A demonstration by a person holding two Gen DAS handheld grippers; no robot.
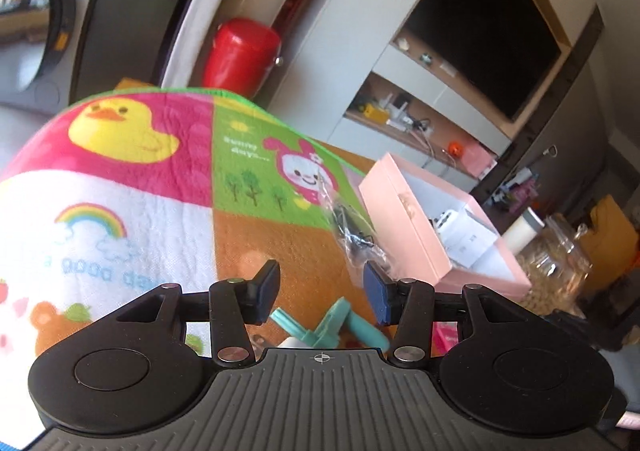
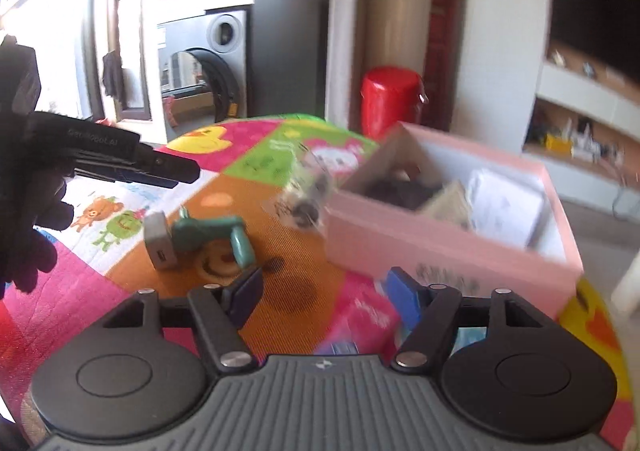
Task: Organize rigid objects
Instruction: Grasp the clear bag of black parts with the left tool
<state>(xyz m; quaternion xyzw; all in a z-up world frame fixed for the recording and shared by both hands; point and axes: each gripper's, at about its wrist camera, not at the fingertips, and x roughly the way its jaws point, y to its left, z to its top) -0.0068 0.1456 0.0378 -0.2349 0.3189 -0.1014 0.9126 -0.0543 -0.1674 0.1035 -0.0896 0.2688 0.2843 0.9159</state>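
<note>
My table wears a bright cartoon blanket (image 1: 132, 187), ducks and rabbits across it. On its far right side sits the open pink box (image 1: 404, 223), a few white items and something dark already inside. Just left of the box lies a clear plastic bag (image 1: 352, 227) with dark bits in it, touching the blanket. Nearer me, a teal hand fan (image 2: 212, 239) lies on the orange patch, a small grey charger (image 2: 160, 247) right beside it. My left tongs (image 1: 320, 291) stand partly spread above the fan, nothing between them. My right tongs (image 2: 324, 295) are likewise apart and empty, near the box's front wall.
</note>
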